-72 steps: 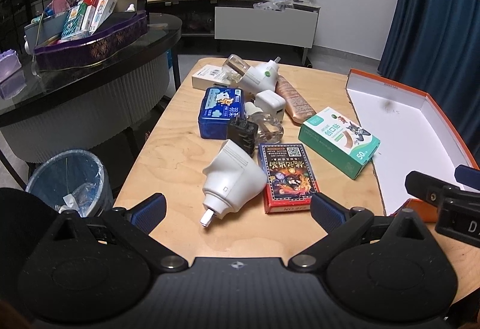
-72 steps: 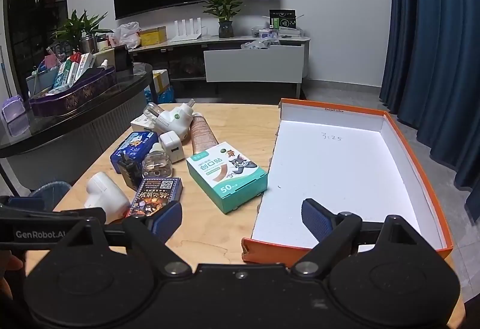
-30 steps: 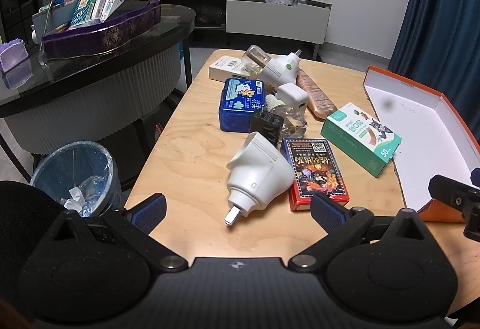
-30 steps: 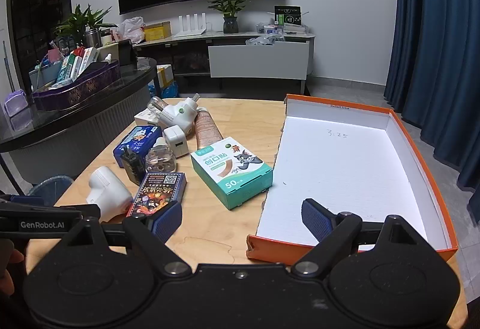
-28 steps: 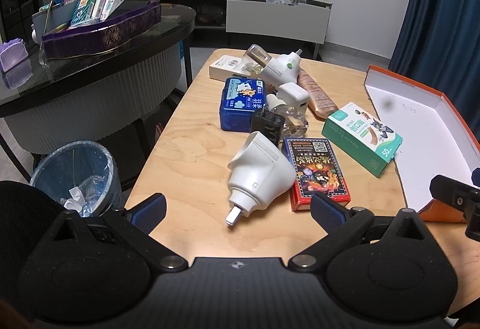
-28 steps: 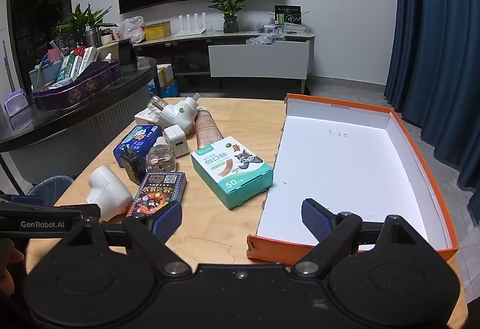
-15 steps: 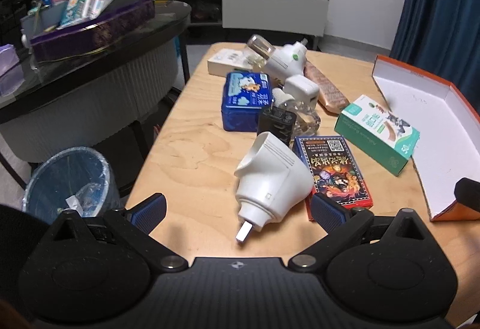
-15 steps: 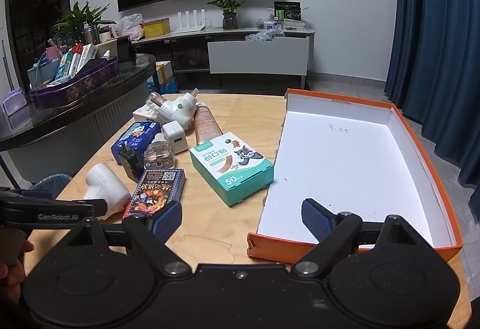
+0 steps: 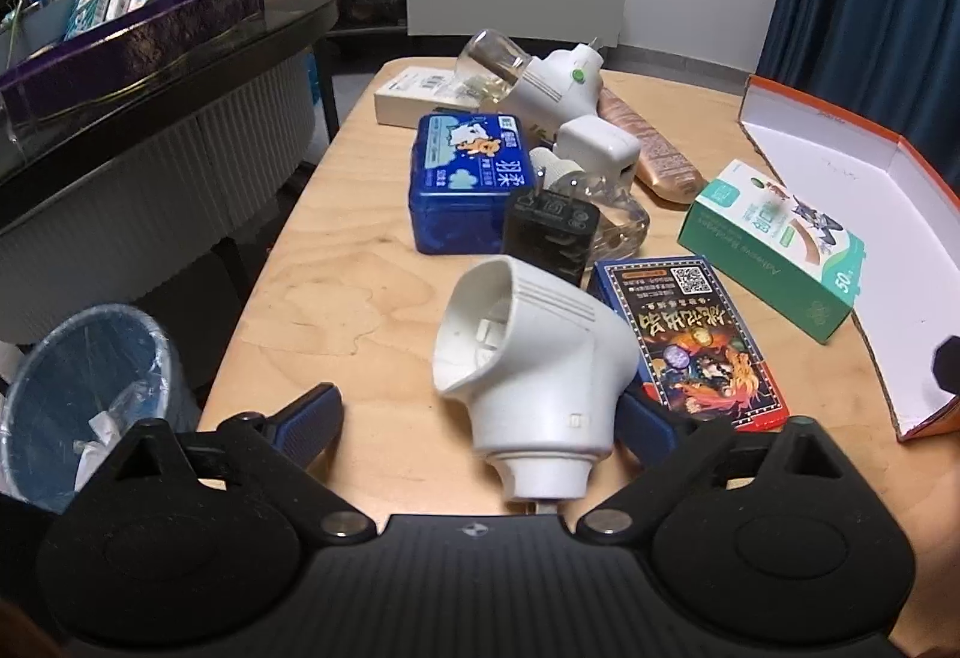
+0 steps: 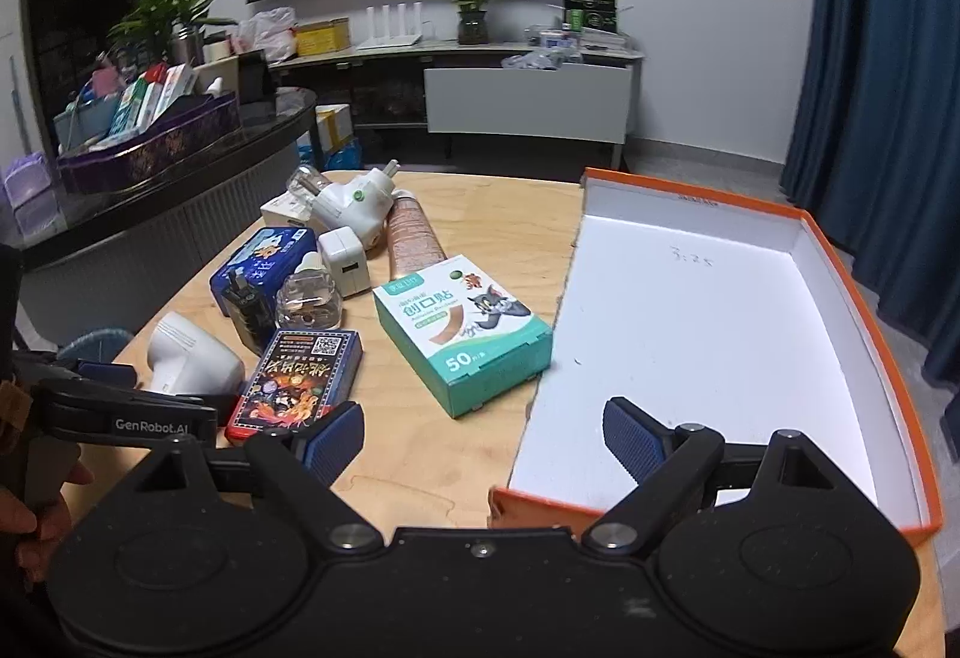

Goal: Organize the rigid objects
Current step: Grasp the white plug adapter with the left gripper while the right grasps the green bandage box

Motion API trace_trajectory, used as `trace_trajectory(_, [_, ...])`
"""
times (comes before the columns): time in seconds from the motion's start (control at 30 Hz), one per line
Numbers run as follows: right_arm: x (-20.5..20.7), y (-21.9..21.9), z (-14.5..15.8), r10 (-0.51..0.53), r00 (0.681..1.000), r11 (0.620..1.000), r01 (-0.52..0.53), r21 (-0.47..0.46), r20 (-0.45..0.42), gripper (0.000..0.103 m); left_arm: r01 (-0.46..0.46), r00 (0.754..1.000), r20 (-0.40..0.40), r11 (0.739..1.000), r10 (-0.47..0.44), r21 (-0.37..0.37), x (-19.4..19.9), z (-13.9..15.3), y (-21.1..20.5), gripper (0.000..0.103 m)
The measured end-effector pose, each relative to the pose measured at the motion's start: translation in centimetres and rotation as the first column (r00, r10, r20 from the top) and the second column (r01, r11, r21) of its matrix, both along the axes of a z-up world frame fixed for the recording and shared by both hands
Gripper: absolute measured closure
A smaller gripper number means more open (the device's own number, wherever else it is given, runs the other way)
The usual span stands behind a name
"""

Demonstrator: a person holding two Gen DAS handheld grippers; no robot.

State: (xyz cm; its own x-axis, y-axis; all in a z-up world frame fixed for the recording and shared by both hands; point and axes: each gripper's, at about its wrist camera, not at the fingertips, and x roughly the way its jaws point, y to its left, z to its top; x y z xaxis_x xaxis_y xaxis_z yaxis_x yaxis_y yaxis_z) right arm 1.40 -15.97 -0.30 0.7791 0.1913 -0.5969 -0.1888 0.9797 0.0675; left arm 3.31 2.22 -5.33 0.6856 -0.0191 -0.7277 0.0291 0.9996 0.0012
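Note:
On the wooden table lies a white plug-in device [image 9: 534, 358], its prongs toward the camera. My left gripper [image 9: 480, 421] straddles it with its jaws closing. The right pad sits close to the device's side and the left pad stands well apart from it. Behind it are a black charger [image 9: 549, 232], a blue tin [image 9: 468, 178], a red-and-black card box [image 9: 690, 334] and a green plaster box [image 9: 774, 238]. My right gripper [image 10: 480, 439] hangs open and empty over the near corner of the orange box [image 10: 690, 328], whose white inside is bare.
A bin with a blue liner [image 9: 90, 388] stands on the floor left of the table. A dark curved counter with a purple tray [image 9: 150, 33] is further left. Several more chargers, a small bottle and a brown tube [image 10: 414, 238] crowd the table's far end.
The left gripper has come forward and down, so the white device now lies between its jaws, which have narrowed a little. The right gripper has drifted slightly forward.

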Motion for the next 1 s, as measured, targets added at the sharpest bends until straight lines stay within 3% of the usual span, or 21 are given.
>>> trace_trajectory(0.03, [0.4,0.1,0.0,0.014,1.000,1.000,-0.014,-0.007,0.000,0.001,0.011,1.000,0.011,1.000,-0.011,0.004,0.0,0.0,-0.1,0.014])
trace_trajectory(0.1, [1.1,0.4,0.1,0.044,0.999,0.999,-0.044,-0.017,0.001,0.001,0.025,0.999,0.034,1.000,-0.025,-0.001,-0.1,0.2,-0.2,0.033])
trace_trajectory(0.13, [1.6,0.5,0.1,0.061,0.998,0.998,-0.061,-0.029,-0.002,0.001,0.031,0.999,0.043,0.999,-0.030,-0.010,-0.1,0.3,-0.2,0.036])
trace_trajectory(0.3, [4.2,1.3,0.2,0.157,0.987,0.980,-0.161,-0.119,-0.044,0.001,0.028,0.998,0.055,0.998,-0.026,-0.051,-0.2,0.3,0.2,0.036])
trace_trajectory(0.4, [6.3,1.5,0.1,0.224,0.971,0.964,-0.233,-0.126,-0.082,0.001,0.016,0.998,0.068,0.998,-0.012,-0.064,-0.4,0.6,0.4,0.036])
trace_trajectory(0.73, [14.1,3.8,-2.0,0.314,0.915,0.890,-0.376,-0.256,-0.254,0.001,0.014,0.994,0.106,0.997,-0.005,-0.081,-0.7,1.5,0.9,0.036])
trace_trajectory(0.9, [16.0,3.8,-3.5,0.286,0.907,0.911,-0.358,-0.207,-0.308,0.003,0.018,0.993,0.120,0.997,-0.008,-0.081,-0.9,1.8,0.8,0.036])
trace_trajectory(1.0, [15.9,3.1,-3.2,0.257,0.919,0.944,-0.305,-0.125,-0.299,0.019,0.020,0.991,0.130,0.996,-0.009,-0.082,-1.1,2.1,0.6,0.036])
